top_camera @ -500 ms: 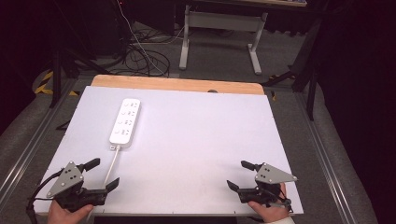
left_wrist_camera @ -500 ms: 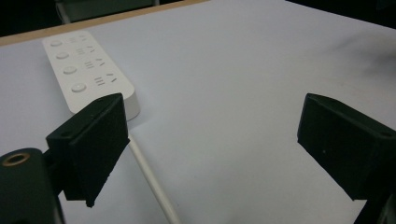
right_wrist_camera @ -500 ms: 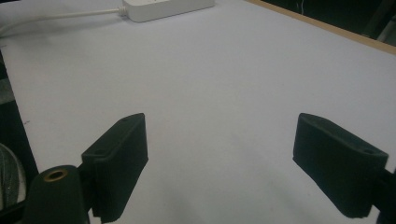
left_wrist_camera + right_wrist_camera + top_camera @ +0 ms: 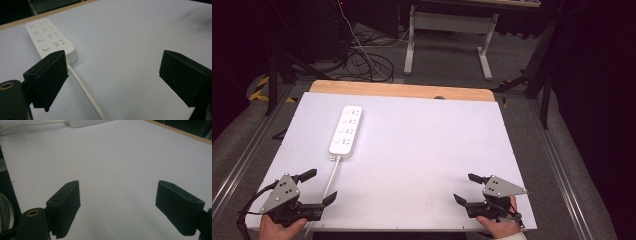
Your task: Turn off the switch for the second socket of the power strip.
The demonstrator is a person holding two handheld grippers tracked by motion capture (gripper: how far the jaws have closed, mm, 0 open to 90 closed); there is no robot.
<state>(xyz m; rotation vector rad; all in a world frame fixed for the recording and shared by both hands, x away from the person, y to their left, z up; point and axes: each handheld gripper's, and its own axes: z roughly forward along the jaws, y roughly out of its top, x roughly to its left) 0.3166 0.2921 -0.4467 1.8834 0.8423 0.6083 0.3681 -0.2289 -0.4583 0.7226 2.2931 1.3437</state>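
Observation:
A white power strip [image 4: 346, 129] lies on the white table top [image 4: 422, 150] at the left, its white cable [image 4: 331, 180] running toward the near edge. My left gripper [image 4: 318, 186] rests at the near left corner, jaws wide apart with nothing between them; the cable passes just beside it. In the left gripper view the power strip [image 4: 48, 38] sits ahead at the left, and its cable [image 4: 83, 91] runs down past the left jaw of my left gripper [image 4: 120, 80]. My right gripper [image 4: 466, 188] stands open at the near right corner, over bare table [image 4: 120, 157].
The table's far wooden edge [image 4: 402, 90] lies beyond the white top. On the floor behind are a tangle of cables [image 4: 362, 60] and a metal desk frame [image 4: 447, 35]. Rails [image 4: 242, 160] run along both sides of the table.

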